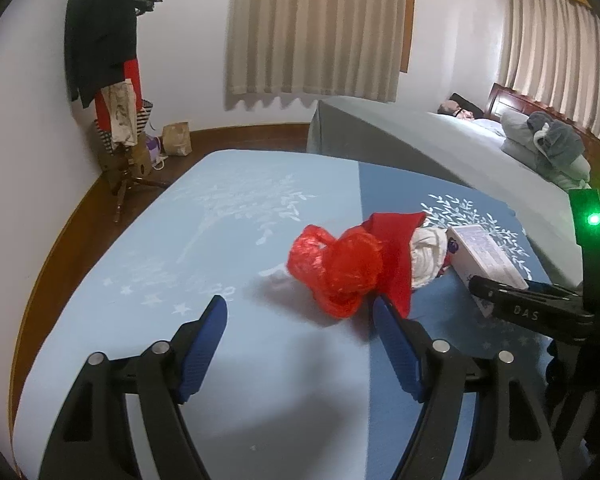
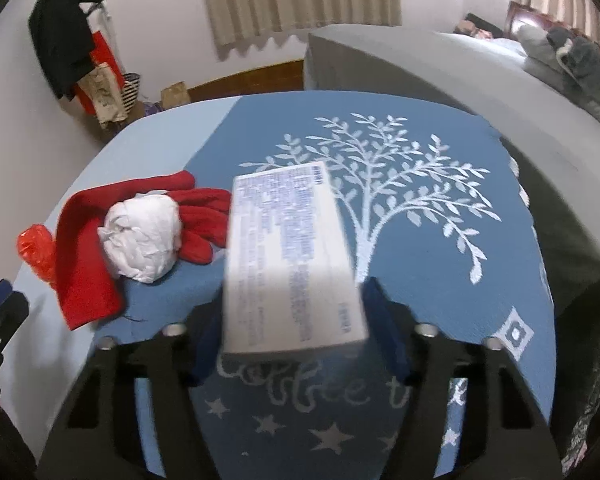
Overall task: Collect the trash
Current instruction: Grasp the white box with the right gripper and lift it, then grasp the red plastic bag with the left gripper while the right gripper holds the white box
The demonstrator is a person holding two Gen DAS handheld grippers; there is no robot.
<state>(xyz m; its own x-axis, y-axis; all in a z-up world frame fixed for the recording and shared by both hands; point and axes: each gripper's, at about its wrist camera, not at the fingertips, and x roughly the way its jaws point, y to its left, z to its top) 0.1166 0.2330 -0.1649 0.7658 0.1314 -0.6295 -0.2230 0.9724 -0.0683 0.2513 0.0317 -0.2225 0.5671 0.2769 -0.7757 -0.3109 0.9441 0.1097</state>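
Observation:
A crumpled red plastic bag (image 1: pixel 336 268) lies on the blue tablecloth (image 1: pixel 180 240), just ahead of my left gripper (image 1: pixel 300 320), which is open and empty. Behind the bag lie a red glove (image 1: pixel 396 248) and a crumpled white paper ball (image 1: pixel 430 256). My right gripper (image 2: pixel 292 300) is shut on a white printed carton (image 2: pixel 288 256) and holds it tilted above the cloth. The glove (image 2: pixel 84 248), the paper ball (image 2: pixel 144 236) and the red bag (image 2: pixel 36 248) show to its left. The carton (image 1: pixel 488 260) and the right gripper also show in the left wrist view.
A bed with grey sheet (image 1: pixel 440 148) stands behind the table at the right, pillows (image 1: pixel 548 144) at its head. A coat stand with clothes and bags (image 1: pixel 112 92) is in the far left corner. The table edge (image 2: pixel 540 240) runs close on the right.

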